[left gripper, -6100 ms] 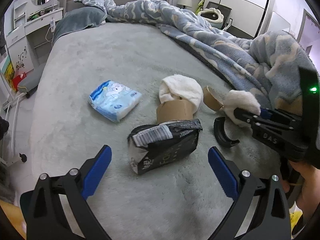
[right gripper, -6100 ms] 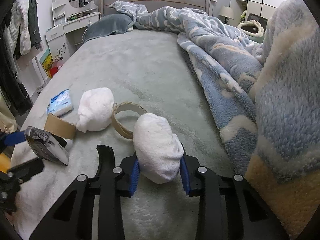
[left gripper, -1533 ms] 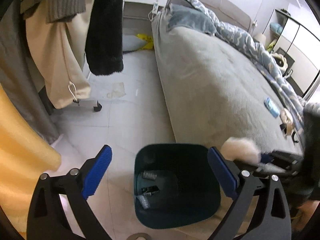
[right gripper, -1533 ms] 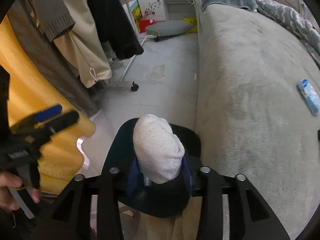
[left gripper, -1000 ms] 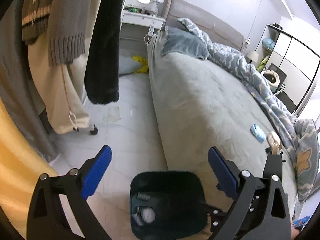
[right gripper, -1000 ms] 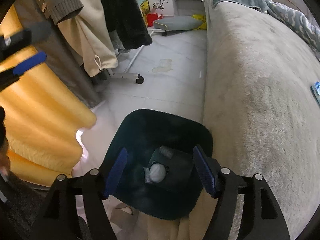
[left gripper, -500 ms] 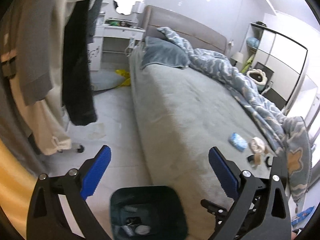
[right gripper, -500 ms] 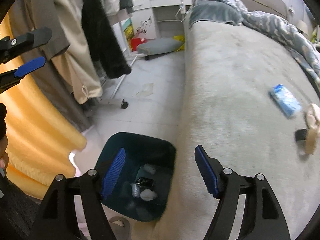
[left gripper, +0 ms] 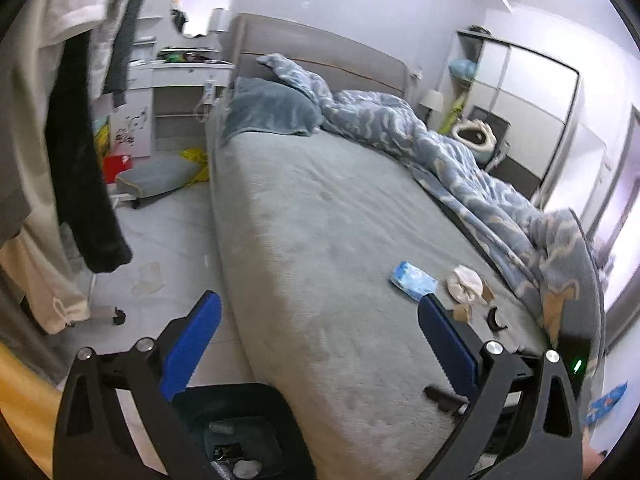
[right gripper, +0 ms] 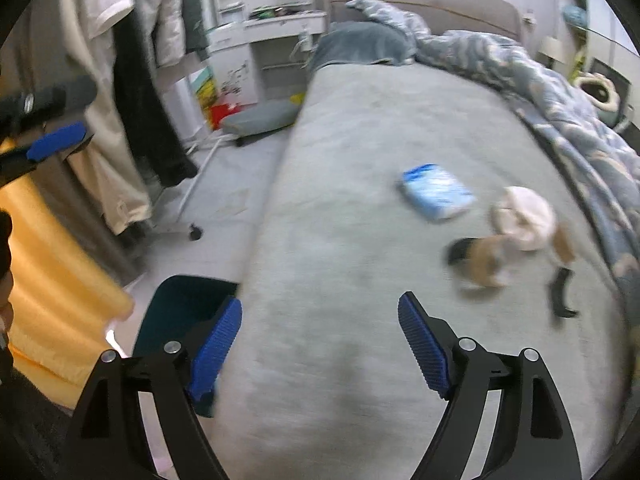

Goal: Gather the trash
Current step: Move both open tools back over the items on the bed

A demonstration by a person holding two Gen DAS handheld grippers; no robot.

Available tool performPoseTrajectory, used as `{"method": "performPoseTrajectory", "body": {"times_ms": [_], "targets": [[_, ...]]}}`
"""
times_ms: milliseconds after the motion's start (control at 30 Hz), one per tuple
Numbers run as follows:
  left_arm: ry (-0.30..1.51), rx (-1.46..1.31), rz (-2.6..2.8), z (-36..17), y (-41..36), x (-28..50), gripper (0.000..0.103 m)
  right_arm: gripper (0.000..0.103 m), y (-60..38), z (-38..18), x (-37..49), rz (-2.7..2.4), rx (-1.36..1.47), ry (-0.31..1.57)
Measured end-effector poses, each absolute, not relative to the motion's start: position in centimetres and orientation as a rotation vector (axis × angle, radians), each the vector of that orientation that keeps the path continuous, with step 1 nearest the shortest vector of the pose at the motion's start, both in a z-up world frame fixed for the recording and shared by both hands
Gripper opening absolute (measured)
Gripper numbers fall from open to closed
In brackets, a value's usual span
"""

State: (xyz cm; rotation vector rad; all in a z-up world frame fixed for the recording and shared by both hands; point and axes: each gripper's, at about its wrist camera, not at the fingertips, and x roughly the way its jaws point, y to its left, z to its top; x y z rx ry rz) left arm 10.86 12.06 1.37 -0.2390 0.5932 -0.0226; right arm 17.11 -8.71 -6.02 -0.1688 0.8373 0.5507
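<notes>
A wide bed (left gripper: pixel 320 216) with a grey cover fills both views, a rumpled blue patterned blanket (left gripper: pixel 460 160) heaped along its far side. On the floor against the bed's near edge stands a dark teal bin (right gripper: pixel 180 312), with scraps of trash (left gripper: pixel 246 467) lying in its bottom. More trash lies together on the cover near the blanket: a blue-and-white tissue pack (right gripper: pixel 438 192), a white wad (right gripper: pixel 524 216), brown cardboard rings (left gripper: pixel 462 312) and a black curved piece (right gripper: pixel 560 292). The left gripper (left gripper: pixel 320 344) has its jaws spread wide and holds nothing. The right gripper (right gripper: pixel 320 344) is opening, with nothing between its jaws.
</notes>
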Motion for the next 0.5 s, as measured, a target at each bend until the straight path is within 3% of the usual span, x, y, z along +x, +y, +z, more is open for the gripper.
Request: {"method": "performPoseTrajectory", "body": {"times_ms": [500], "targets": [[0.663,-0.108,-0.103,-1.2,4.6,14.8,0.100,0.081,-21.1,-5.2,20.9,0.389,-0.077,0.803]]}}
